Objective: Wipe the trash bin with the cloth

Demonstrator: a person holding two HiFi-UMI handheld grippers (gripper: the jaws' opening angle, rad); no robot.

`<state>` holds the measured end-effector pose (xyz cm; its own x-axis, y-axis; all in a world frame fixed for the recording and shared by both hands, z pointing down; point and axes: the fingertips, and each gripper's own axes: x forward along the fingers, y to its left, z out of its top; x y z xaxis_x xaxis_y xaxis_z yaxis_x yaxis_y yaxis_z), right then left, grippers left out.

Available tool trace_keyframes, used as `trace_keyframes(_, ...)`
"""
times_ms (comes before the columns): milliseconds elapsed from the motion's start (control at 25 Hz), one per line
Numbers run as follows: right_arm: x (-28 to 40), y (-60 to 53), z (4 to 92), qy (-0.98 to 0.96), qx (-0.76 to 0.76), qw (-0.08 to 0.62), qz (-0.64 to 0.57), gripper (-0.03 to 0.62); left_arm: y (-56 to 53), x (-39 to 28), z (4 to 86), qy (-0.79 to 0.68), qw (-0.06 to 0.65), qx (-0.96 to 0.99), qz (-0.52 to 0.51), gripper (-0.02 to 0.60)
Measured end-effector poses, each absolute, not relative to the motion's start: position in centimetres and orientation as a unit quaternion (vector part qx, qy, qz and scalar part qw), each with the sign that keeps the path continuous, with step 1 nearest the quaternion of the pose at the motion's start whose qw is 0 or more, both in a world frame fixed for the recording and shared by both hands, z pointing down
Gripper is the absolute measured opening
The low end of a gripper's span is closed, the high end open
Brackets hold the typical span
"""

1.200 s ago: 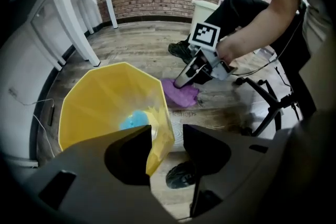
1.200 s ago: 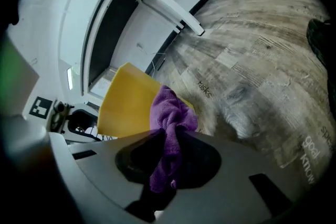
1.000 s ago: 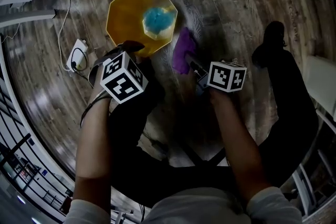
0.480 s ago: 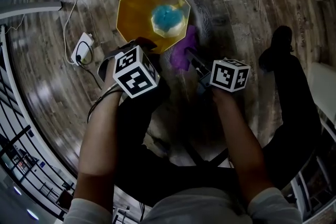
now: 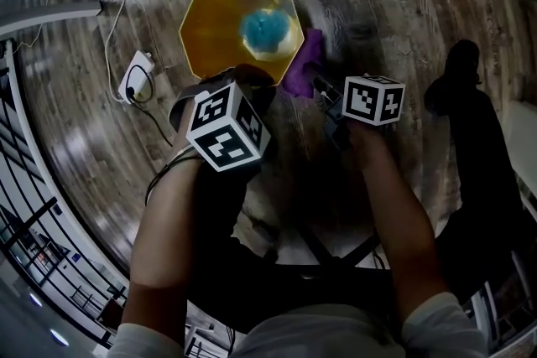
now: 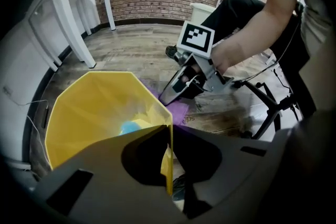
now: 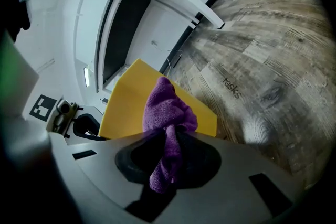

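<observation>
A yellow eight-sided trash bin (image 5: 220, 25) stands on the wooden floor with a blue crumpled thing (image 5: 264, 29) in its bottom. My left gripper (image 5: 245, 81) has just closed its jaws on the bin's near rim. In the left gripper view that thin yellow wall (image 6: 168, 165) runs between the jaws of the left gripper (image 6: 169, 136). My right gripper (image 5: 323, 88) is shut on a purple cloth (image 5: 302, 67), which lies against the bin's right outer side. In the right gripper view the cloth (image 7: 168, 110) bunches out of the right gripper (image 7: 169, 139) in front of the bin (image 7: 126, 105).
A white power strip (image 5: 134, 80) with its cable lies on the floor left of the bin. White table legs (image 6: 71, 23) stand beyond the bin. A person's dark leg and shoe (image 5: 461, 67) are at the right, near a black stool frame (image 6: 268, 110).
The left gripper has come onto the bin's near rim and shut on it. The right gripper has carried the cloth up against the bin's right side.
</observation>
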<state>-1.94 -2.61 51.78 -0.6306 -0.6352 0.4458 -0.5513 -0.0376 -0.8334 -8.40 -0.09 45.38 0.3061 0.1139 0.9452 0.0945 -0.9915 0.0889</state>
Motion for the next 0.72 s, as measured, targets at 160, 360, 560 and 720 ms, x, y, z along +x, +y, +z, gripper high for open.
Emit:
trace_keyframes(160,-1.7,-3.0,54.4,0.695,-0.42,0.002,-0.583,0.064,-0.1,-7.9,45.2,0.06,0.02,0.815,0.576,0.026)
trace_keyframes(360,-1.9,-3.4,58.2,0.686,-0.415,-0.037,-0.596,0.064,0.1,-7.7,45.3,0.058,0.03,0.819,0.569,0.026)
trace_keyframes(560,-1.9,-3.9,62.0,0.686,-0.412,-0.102,-0.591,0.064,0.2,-7.5,45.1,0.055,0.034,0.823,0.564,0.026)
trace_keyframes(720,-1.9,-4.4,64.4,0.678,-0.411,-0.15,-0.59,0.064,0.2,-7.5,45.1,0.054,0.039,0.825,0.561,0.026)
